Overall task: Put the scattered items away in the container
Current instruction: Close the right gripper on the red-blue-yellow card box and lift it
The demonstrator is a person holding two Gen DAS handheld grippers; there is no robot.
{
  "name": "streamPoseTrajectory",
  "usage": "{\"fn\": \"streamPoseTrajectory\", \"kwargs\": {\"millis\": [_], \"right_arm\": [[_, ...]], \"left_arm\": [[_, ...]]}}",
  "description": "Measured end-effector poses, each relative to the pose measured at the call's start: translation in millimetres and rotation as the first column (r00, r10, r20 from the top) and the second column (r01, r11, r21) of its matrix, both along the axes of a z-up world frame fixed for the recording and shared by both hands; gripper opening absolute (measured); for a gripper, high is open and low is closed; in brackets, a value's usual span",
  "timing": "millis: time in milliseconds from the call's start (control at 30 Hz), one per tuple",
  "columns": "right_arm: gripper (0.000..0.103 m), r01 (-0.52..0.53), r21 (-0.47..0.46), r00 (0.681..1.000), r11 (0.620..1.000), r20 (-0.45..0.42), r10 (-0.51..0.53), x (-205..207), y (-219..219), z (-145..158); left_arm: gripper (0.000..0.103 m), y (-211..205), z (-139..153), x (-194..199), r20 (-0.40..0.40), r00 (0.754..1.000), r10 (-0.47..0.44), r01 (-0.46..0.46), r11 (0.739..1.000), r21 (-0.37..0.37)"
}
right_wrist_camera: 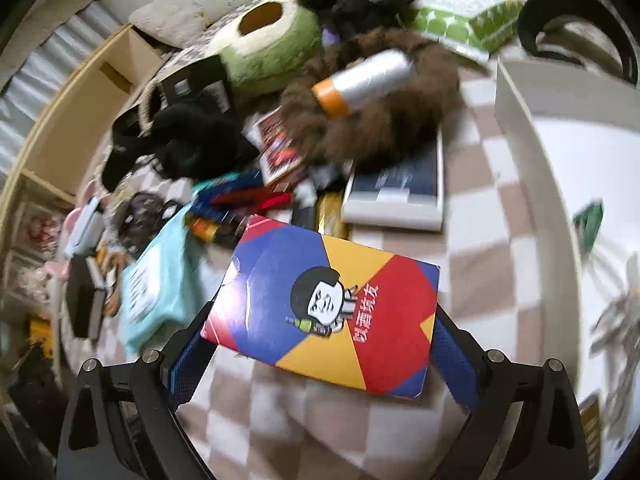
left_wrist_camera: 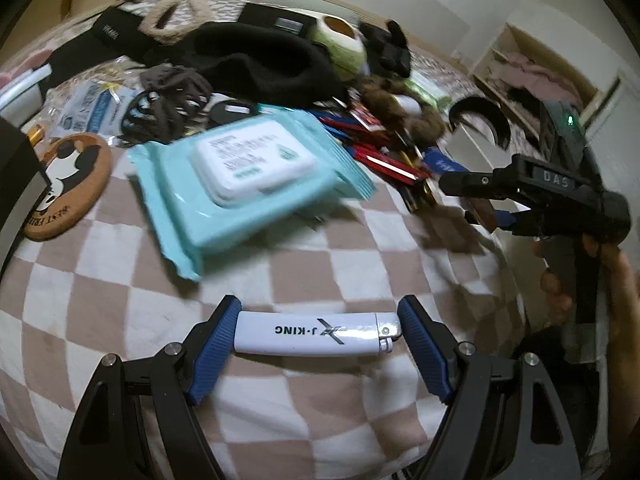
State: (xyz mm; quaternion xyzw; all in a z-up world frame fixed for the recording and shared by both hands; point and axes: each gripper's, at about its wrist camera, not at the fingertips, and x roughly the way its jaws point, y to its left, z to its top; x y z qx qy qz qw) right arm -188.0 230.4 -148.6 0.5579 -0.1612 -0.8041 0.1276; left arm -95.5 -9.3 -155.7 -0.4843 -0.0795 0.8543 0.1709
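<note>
The white container [right_wrist_camera: 560, 152] sits at the right. The right gripper [right_wrist_camera: 320, 344] clamps the coloured box [right_wrist_camera: 324, 308] by its side edges; a tilt could let it slip. The left gripper [left_wrist_camera: 320, 332] grips the white lighter [left_wrist_camera: 316, 334] end to end; it could pivot out.

The wipes pack [left_wrist_camera: 244, 184] is motion-blurred; its label text is unreadable. The white container [right_wrist_camera: 560, 184] is cut off at the right edge. The box [right_wrist_camera: 324, 304] hides the right fingers' [right_wrist_camera: 456, 364] tips.
</note>
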Motion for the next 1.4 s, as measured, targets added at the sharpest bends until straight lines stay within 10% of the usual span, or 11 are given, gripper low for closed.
{"fn": "streamPoseTrajectory", "kwargs": {"millis": [533, 1400], "right_arm": [[0.097, -0.045, 0.222, 0.994, 0.974, -0.088, 0.066, 48, -31, -12], [0.098, 0.000, 0.304, 0.986, 0.953, -0.161, 0.051, 52, -43, -17]], "left_arm": [[0.102, 36, -11, 22, -0.051, 0.998, -0.025, 0.014, 0.978, -0.208], [0.081, 28, -9, 25, -0.079, 0.995, 0.067, -0.082, 0.973, -0.217]]}}
